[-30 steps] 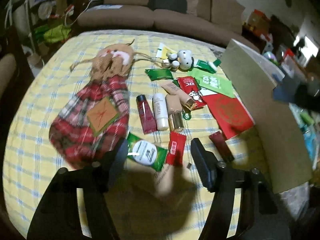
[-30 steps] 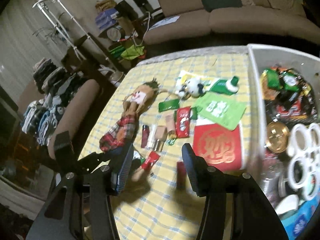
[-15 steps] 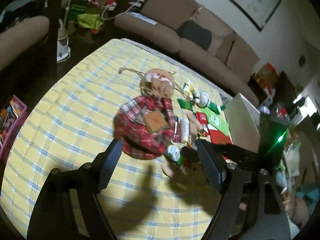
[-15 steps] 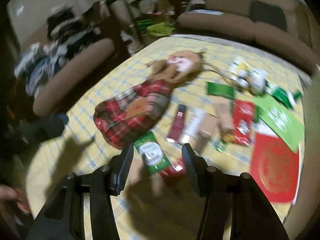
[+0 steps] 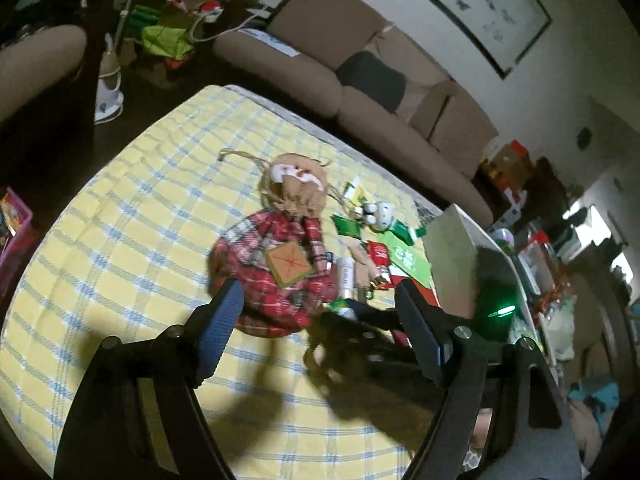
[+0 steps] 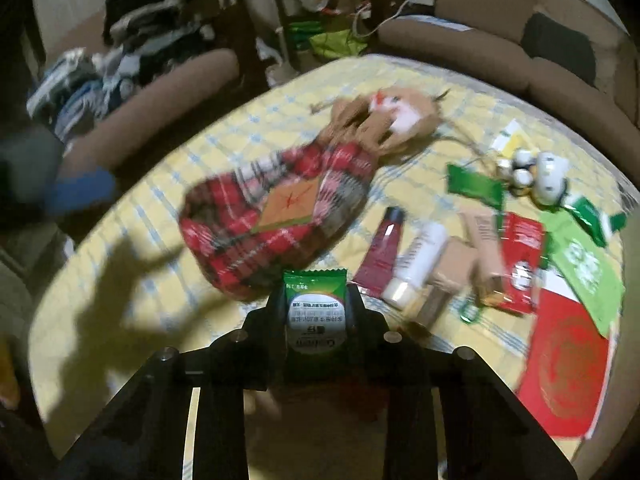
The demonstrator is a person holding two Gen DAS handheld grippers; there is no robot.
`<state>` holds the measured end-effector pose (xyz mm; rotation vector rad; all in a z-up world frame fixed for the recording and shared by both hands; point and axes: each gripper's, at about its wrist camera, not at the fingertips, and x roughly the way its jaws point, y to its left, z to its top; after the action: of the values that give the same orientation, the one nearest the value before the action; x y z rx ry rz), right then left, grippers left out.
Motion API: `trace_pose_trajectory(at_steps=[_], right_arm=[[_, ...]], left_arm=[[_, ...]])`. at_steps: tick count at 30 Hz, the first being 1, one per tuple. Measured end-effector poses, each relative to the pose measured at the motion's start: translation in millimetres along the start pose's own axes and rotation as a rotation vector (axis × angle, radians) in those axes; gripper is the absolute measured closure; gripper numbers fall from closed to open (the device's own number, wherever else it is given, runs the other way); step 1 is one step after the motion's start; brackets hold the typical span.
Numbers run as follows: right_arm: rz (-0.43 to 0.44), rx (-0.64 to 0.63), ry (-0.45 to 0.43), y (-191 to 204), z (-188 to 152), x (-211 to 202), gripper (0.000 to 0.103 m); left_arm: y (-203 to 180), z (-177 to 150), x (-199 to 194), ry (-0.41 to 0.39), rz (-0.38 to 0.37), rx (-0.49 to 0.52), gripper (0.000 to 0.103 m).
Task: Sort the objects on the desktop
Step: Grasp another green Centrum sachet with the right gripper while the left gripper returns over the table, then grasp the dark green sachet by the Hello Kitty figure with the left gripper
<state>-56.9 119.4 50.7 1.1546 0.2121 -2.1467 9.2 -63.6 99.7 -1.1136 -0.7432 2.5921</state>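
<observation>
My right gripper (image 6: 316, 300) is shut on a green snack packet (image 6: 314, 308) with a white round label, just in front of the red plaid doll bag (image 6: 280, 220). In the left wrist view my left gripper (image 5: 320, 316) is open and empty, held above the yellow checked tablecloth (image 5: 120, 240) short of the plaid doll bag (image 5: 280, 276). The right gripper's dark body (image 5: 380, 328) shows there, low by the packets. Tubes (image 6: 416, 264), red sachets (image 6: 520, 256), green packets (image 6: 584, 268) and a red envelope (image 6: 564, 368) lie to the right of the bag.
A small white plush toy (image 6: 548, 176) lies at the far right. A storage bin's cardboard-coloured wall (image 5: 452, 264) stands at the table's right edge. A brown sofa (image 5: 360, 68) is behind the table, and clutter and clothes (image 6: 120, 56) to the left.
My right gripper came down and closed on the green snack packet, which lay on the cloth before. My left gripper pulled back and up, still open.
</observation>
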Motion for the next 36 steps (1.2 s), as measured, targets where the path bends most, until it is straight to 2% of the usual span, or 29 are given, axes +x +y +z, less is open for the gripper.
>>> trace_pose_trajectory(at_steps=[4,8,10,14,17,18,21,24,27,30,35,36], right_arm=[[0.031,0.139,-0.072,-14.6,1.7,-68.7,0.075],[0.064,0.27,-0.129,-50.1,2.1,-142.9,0.074],[0.055,0.29,-0.143,-64.9,1.9,-167.8,0.074],[0.004,0.293,-0.16,-86.4,-3.1,-201.7,0.074],[0.015,0.31,-0.169,-100.9,-10.6,-216.3,0.074],[0.016,0.309,-0.174,-104.4,-13.1,-220.6,0.074],[0.027,0.299,-0.179,-110.7,-19.4,-228.2,0.074],[0.048,0.294,-0.186,-117.6,-22.4,-230.5,0.074],[0.049,0.281,-0.171,-121.6,-23.0,-223.2,0.074],[0.057,0.276,-0.161,-124.8,-23.5,-217.7,0.074],[0.053,0.276,-0.159,-129.4,-24.6,-216.8,0.074],[0.047,0.276,-0.159,-130.3,-24.9,-217.2,0.074]], left_arm=[[-30.7,-1.8,9.8,0.022,-0.003,0.136,0.028],[-72.1,-10.3,36.1,0.072,-0.023,0.239,0.027],[-89.8,-13.4,49.6,0.096,-0.031,0.291,0.027],[-123.0,-1.9,98.6,0.154,0.01,0.439,0.027],[-134.2,27.7,147.7,0.259,0.04,0.626,0.028],[-135.5,36.8,164.2,0.314,0.057,0.707,0.033],[-133.1,51.6,198.6,0.458,0.077,0.899,0.039],[-128.1,53.1,220.6,0.532,0.064,1.017,0.04],[-121.7,53.6,241.1,0.564,0.055,1.051,0.04],[-117.7,52.2,264.6,0.617,0.082,1.087,0.039],[-112.2,58.3,288.9,0.666,0.111,1.085,0.037],[-111.8,59.9,290.5,0.655,0.093,1.061,0.038]])
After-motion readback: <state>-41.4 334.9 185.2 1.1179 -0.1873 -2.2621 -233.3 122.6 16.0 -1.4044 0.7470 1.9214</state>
